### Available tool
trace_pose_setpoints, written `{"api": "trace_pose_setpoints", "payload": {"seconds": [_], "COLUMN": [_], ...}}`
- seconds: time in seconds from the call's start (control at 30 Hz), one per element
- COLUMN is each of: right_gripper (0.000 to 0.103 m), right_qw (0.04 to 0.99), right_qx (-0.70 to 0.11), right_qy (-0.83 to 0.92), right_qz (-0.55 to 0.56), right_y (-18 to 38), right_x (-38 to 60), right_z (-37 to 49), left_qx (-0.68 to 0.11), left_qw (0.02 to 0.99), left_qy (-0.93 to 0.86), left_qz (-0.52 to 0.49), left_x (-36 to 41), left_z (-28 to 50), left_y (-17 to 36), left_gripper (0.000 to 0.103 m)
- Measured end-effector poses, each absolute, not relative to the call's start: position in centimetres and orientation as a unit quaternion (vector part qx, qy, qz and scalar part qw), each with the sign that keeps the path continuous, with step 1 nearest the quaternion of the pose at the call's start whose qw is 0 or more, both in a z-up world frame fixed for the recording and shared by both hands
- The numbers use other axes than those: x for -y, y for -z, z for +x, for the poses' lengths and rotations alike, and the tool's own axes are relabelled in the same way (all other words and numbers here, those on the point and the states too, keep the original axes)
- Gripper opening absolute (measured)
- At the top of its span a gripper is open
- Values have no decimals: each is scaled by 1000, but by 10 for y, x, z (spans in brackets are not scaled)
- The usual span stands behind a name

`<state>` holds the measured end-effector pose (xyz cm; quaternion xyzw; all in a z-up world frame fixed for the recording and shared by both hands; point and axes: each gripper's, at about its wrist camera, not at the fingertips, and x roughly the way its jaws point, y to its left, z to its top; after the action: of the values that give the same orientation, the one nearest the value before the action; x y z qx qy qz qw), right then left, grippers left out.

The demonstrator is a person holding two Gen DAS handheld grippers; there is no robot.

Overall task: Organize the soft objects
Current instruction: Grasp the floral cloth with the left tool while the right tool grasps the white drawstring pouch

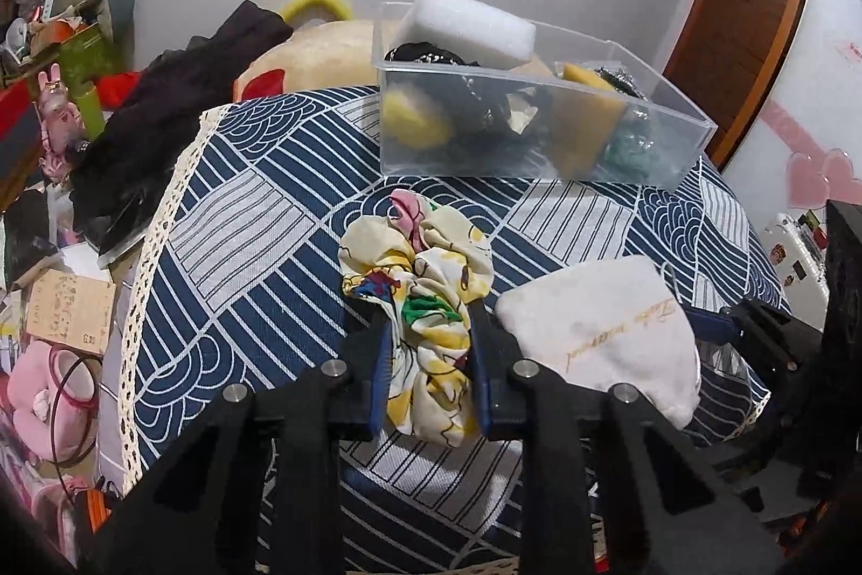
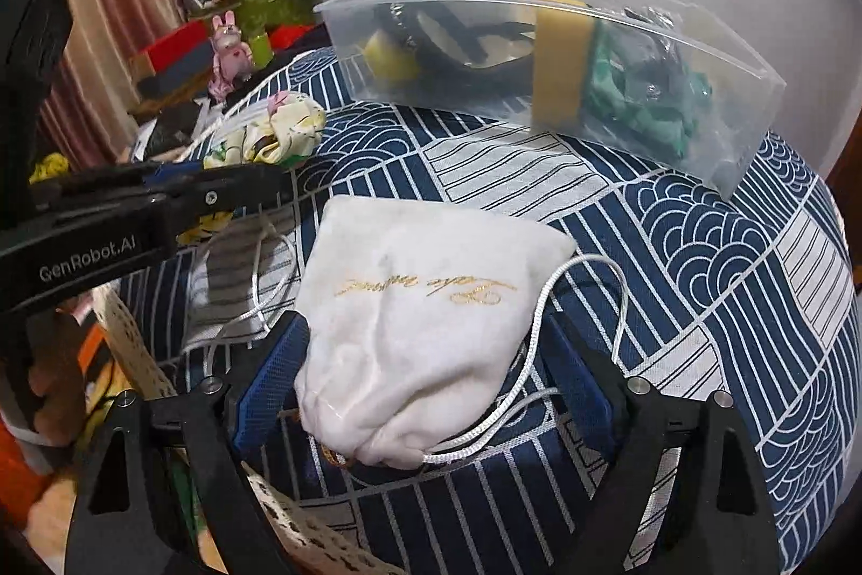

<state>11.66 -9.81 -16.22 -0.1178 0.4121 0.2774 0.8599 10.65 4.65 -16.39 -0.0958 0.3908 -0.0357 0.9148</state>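
We have the left gripper (image 1: 428, 332) closed on the patterned scrunchie (image 1: 420, 273), its blue pads pressing the fabric from both sides above the blue-and-white tablecloth (image 1: 258, 219); the right gripper (image 2: 425, 354) stands spread, fingers either side of the white drawstring pouch (image 2: 425, 305), the left pad touching it, the right pad apart; pouch lying flat on the cloth, cords trailing. Clear bin (image 1: 539, 127) sits beyond both, already holding a white foam block (image 1: 474, 25), sponges and dark items; we judge the scrunchie pick done, carry to the bin next; that calls for clearing the near wall; pouch grasp pending, loose cord (image 2: 582, 268) may snag.
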Motion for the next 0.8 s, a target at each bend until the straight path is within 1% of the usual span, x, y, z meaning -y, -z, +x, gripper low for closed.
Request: {"api": "trace_pose_setpoints", "payload": {"seconds": [0.03,0.07,0.13,0.23,0.33,0.6,0.8], "right_gripper": [66,61,34,24,19,19,19], "right_qw": [861,863,867,864,865,888,910], "right_qx": [-409,-405,-394,-393,-391,-366,-330], "right_qy": [-276,-274,-272,-290,-295,-266,-239], "right_qz": [-124,-130,-137,-123,-114,-80,-75], "right_y": [163,163,163,157,155,132,102], "right_x": [97,97,98,102,106,129,142], "right_z": [115,114,112,113,115,124,134], "left_qx": [-392,-392,-392,-391,-388,-374,-348], "left_qw": [914,914,914,915,916,923,933], "left_qy": [37,38,38,39,39,48,57], "left_qz": [-96,-96,-95,-93,-91,-80,-63], "left_x": [-46,-45,-44,-43,-43,-38,-30], "left_z": [106,107,107,106,105,106,116], "left_y": [164,165,165,164,161,147,122], "left_gripper": [24,24,24,24,24,24,25]}}
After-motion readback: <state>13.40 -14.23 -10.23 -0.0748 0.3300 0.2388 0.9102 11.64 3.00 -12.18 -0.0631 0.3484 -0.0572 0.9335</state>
